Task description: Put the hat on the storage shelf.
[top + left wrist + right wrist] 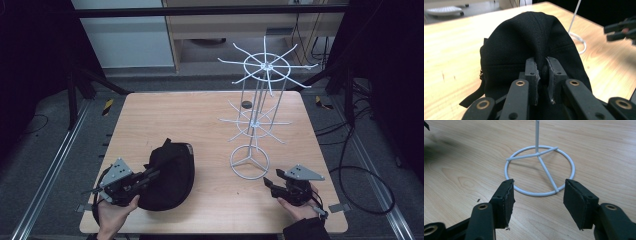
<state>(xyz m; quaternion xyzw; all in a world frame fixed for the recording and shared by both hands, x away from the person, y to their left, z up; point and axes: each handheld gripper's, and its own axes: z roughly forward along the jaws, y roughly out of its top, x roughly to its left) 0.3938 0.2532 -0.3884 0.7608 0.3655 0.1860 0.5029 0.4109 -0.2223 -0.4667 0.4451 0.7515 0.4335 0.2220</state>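
My left gripper [543, 72] has its jaws pinched on a raised fold of the black cap [534, 42], which lies near the table's [150, 115] front edge, toward its left corner. My right gripper [537, 202] has its jaws spread wide with nothing between them, just short of the ring base of the white wire stand [540, 173]. That stand [257, 120] rises right of the table's centre, its base near the front-right corner. A small dark disc [246, 104] sits toward the far edge.
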